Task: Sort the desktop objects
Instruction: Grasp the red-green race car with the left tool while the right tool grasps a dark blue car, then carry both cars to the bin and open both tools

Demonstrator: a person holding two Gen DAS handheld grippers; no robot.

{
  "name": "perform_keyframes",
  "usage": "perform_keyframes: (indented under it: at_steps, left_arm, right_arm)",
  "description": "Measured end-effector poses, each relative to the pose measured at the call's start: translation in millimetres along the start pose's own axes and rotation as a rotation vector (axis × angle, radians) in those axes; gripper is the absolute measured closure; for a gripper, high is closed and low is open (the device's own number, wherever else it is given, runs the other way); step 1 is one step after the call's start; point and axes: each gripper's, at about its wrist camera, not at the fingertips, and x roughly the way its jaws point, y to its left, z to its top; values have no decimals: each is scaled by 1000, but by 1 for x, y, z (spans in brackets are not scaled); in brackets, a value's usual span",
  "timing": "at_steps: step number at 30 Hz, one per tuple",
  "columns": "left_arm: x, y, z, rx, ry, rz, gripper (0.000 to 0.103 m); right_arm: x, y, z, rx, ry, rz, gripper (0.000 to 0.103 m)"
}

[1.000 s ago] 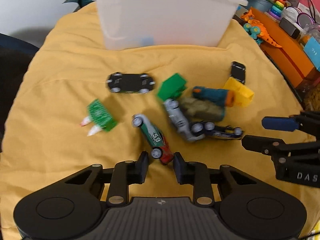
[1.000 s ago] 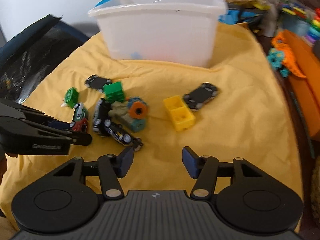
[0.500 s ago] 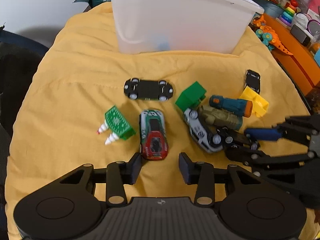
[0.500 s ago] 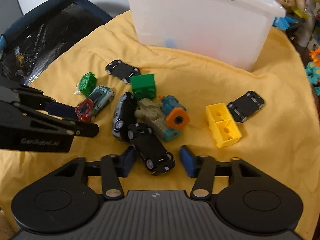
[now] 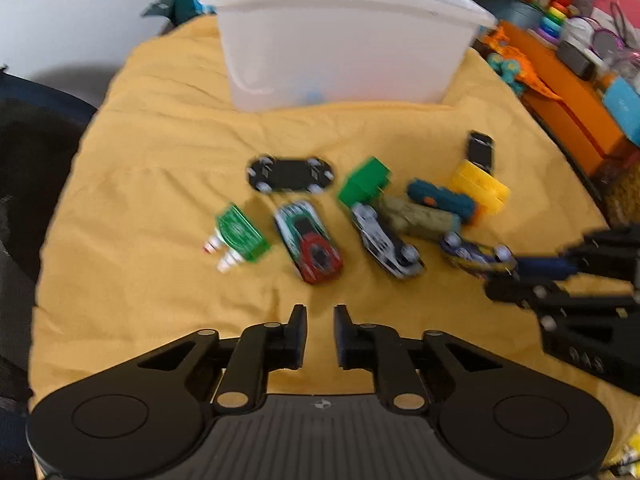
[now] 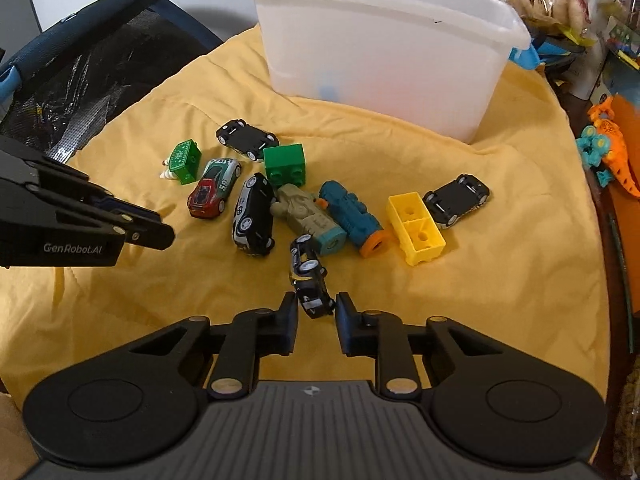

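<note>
Toys lie on a yellow cloth point(image 6: 500, 280) in front of a white plastic bin point(image 6: 384, 64). My right gripper point(image 6: 316, 312) is shut on a small black toy car point(image 6: 310, 284), lifted slightly at the near end of the pile; it also shows in the left wrist view point(image 5: 476, 254). My left gripper point(image 5: 320, 316) has its jaws narrowly apart and empty, just short of a red and green race car point(image 5: 310, 238), which also shows in the right wrist view point(image 6: 214, 188). A black and silver car point(image 6: 254, 214), a green block point(image 6: 285, 165) and a yellow block point(image 6: 416, 228) lie around.
An upturned black car point(image 6: 246, 138), a green drill toy point(image 6: 183, 160), an olive toy point(image 6: 306, 212), a teal and orange toy point(image 6: 354, 216) and another black car point(image 6: 456, 200) lie on the cloth. A black chair point(image 6: 72, 76) stands left; orange shelf clutter point(image 5: 560, 76) right.
My right gripper closed on the small black car and drew it out of the pile. My left gripper let go of the race car, pulled back and narrowed its jaws.
</note>
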Motion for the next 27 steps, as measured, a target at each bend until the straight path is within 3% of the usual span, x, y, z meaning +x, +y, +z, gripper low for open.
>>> perform_keyframes:
  at_steps: [1,2,3,6,8,13,15,17,19,27]
  left_arm:
    - [2,2,5,-24,-4,12,64]
    - [6,4,11,-48,-5,17,49]
    - [10,5,16,-73,-10,19,42]
    - [22,3,28,-109,0,14,42]
    - [30,0,34,-114,-5,9,44]
    - [46,6,39,-131,7,6,62]
    - [45,5,38,-80,11,7,68]
    - [41,6,32,-45,14,-2,69]
    - [36,8,23,-30,19,-6,69]
    - [7,-18,0,117,-3,60,69]
  right_arm:
    - [1,0,0,2,3,2,80]
    - [3,0,-1,6,10,1,80]
    - [4,0,-2,13,14,-1,80]
    - [7,-3,-3,52,5,10,72]
    - [11,-6,-1,60,-2,-1,59]
    - [26,-10,8,58,3,2,60]
    - [28,-7,9,38,8,-14,63]
    - [26,-4,7,13,1,-16,78]
    - [23,-1,4,-9,-2,-17,84]
    - [17,-12,-4,55,-3,-4,84]
